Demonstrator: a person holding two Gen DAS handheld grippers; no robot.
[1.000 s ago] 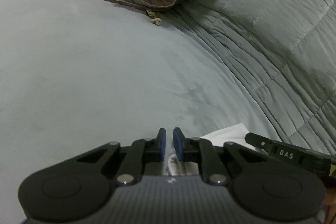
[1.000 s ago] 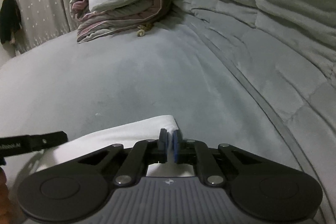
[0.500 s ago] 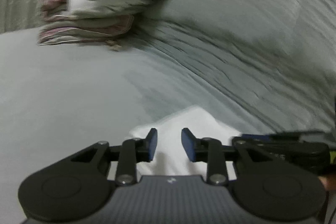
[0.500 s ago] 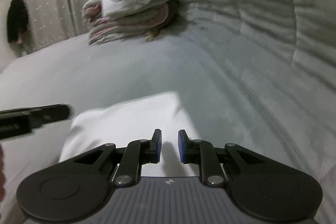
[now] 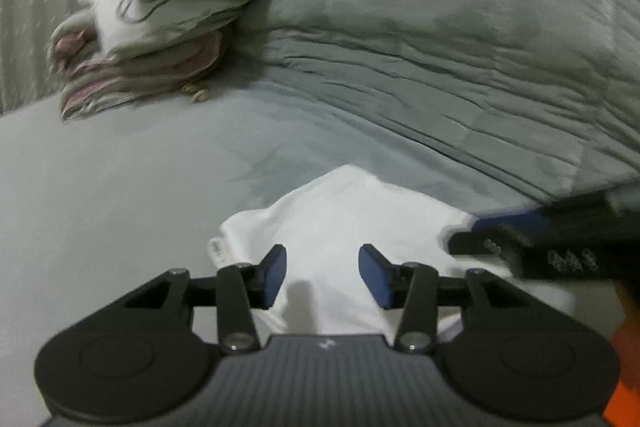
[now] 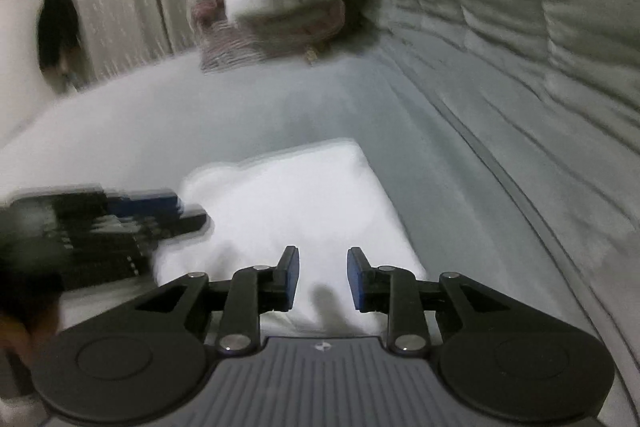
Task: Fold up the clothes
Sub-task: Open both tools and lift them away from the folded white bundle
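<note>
Releasing is the step in hand: both grippers stand over a folded white garment on the grey bed, and a fold appears just laid down.

Left gripper: jaws have just been opening; they stand parted with nothing between them, the garment lying beyond at 12 o'clock.

Right gripper: jaws have just been opening, to a narrower gap; nothing is pinched. The garment lies ahead at 12 o'clock as a rough rectangle.

Each gripper enters the other's view blurred: the right one at 3 o'clock in the left view, the left one at 9 o'clock in the right view.

Next move, as a judgement: clear both grippers of the cloth without dragging it, then either take a fresh edge for a further fold or fetch the next piece. The edge nearest the left gripper looks bunched and may need smoothing.

Pillows are stacked at 11 o'clock in the left view.

Writing: white lettering on the right gripper's side in the left view is too blurred to read.
</note>
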